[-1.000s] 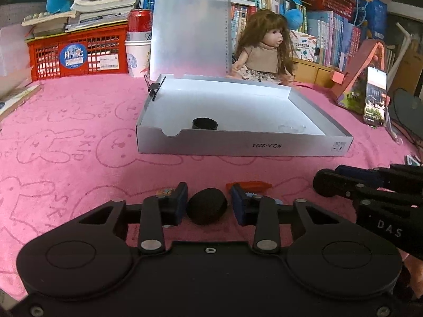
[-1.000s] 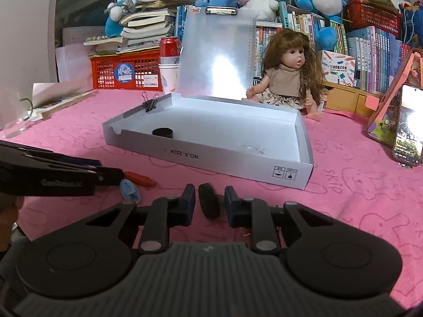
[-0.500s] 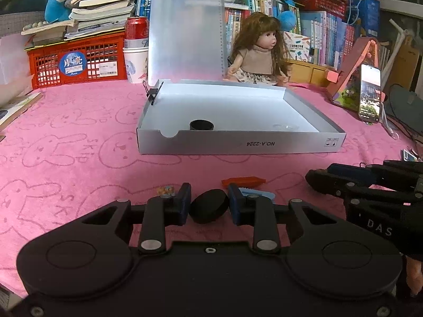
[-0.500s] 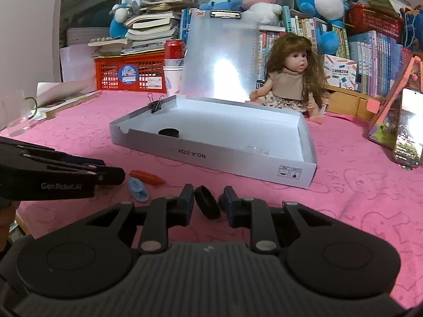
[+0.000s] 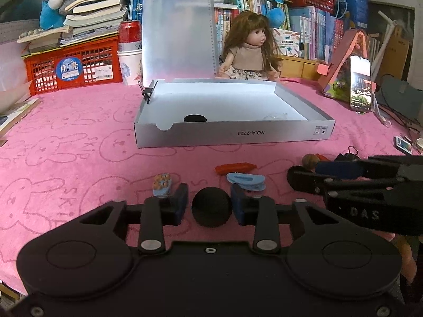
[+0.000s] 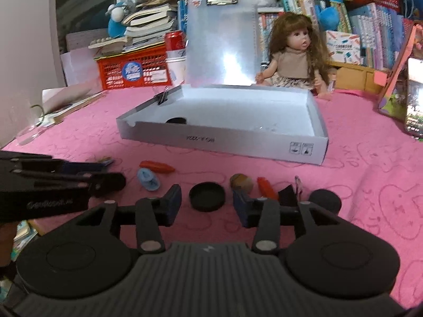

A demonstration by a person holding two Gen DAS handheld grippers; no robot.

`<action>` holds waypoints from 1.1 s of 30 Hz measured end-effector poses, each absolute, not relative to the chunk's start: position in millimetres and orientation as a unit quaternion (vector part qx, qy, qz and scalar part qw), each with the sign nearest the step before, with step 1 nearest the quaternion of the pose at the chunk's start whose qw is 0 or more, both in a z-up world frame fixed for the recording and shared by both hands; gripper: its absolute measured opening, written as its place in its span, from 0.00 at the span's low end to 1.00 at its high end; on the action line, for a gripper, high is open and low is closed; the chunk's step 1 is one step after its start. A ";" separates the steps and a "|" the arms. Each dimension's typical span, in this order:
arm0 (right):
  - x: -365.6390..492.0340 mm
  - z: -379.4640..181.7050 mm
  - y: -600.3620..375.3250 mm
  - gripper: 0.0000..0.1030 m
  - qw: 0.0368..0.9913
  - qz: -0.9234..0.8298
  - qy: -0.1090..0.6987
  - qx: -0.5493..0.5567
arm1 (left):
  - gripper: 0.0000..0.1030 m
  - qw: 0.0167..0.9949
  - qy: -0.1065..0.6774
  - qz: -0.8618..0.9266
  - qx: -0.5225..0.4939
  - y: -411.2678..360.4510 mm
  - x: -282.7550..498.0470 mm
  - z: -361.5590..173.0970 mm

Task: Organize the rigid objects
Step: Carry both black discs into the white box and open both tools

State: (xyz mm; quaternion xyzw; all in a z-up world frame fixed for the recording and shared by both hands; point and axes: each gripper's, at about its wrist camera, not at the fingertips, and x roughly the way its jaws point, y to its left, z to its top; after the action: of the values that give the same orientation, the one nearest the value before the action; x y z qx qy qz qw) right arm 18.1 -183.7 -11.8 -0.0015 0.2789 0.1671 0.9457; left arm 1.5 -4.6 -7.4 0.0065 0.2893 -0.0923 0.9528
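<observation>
We count one pink cloth (image 5: 66, 137) covering the table across the whole lower frame, and one shallow silver box (image 5: 232, 133) in the centre of both views, its long axis running left to right in the left wrist view and slanting down to the right in the right wrist view. One clipboard (image 5: 177, 39) stands upright behind it, and one doll (image 5: 248, 52) sits at the upper centre. One black binder clip (image 5: 147, 92) grips the box's left wall.

Black caps number four in all. One black cap (image 5: 195, 118) lies flat inside the box, near its front wall at the left. One upright cap (image 5: 211, 207) stands on edge between the fingers of the left gripper (image 5: 208, 206), its round face towards the camera. That gripper's jaws have just been opening, and narrow gaps show on either side of the cap, so the pads do not press it. One flat cap (image 6: 207, 196) lies open side up on the cloth between the fingers of the right gripper (image 6: 207, 203). Those jaws have just been opening too and stand well apart, clear of the cap on both sides. A fourth cap (image 6: 324, 200) sits at the lower right, beside the right finger.

Smaller still, we count two red pieces (image 6: 157, 167) (image 6: 267, 187), one blue clip (image 6: 148, 179), one brown ball (image 6: 240, 181) and one small flowered piece (image 5: 161, 183), all scattered on the cloth near the fingertips.
</observation>
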 end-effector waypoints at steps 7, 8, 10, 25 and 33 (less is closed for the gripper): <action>15.7 -16.1 -175.3 0.36 0.949 0.161 0.269 -0.028 | 0.30 0.953 0.289 -0.092 0.020 -8.0 -2.1 -14.9; 15.2 -15.5 -175.2 0.35 0.949 0.164 0.270 -0.026 | 0.30 0.953 0.290 -0.090 0.013 -7.4 -2.1 -13.7; 15.2 -13.0 -176.4 0.35 0.948 0.168 0.271 -0.018 | 0.30 0.950 0.298 -0.098 -0.006 -5.3 0.3 -10.7; 27.0 12.1 -187.0 0.35 0.954 0.150 0.258 0.002 | 0.30 0.945 0.306 -0.116 0.007 -9.0 15.1 5.3; 25.3 10.0 -189.4 0.35 0.953 0.146 0.265 0.000 | 0.30 0.948 0.293 -0.127 0.000 -3.3 13.0 14.7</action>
State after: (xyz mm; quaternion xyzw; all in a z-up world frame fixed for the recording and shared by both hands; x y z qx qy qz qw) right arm 25.3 -189.4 10.0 0.0000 0.2651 0.1459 0.9531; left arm 13.0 -3.3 14.7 -0.0001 0.2929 -0.1272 0.9476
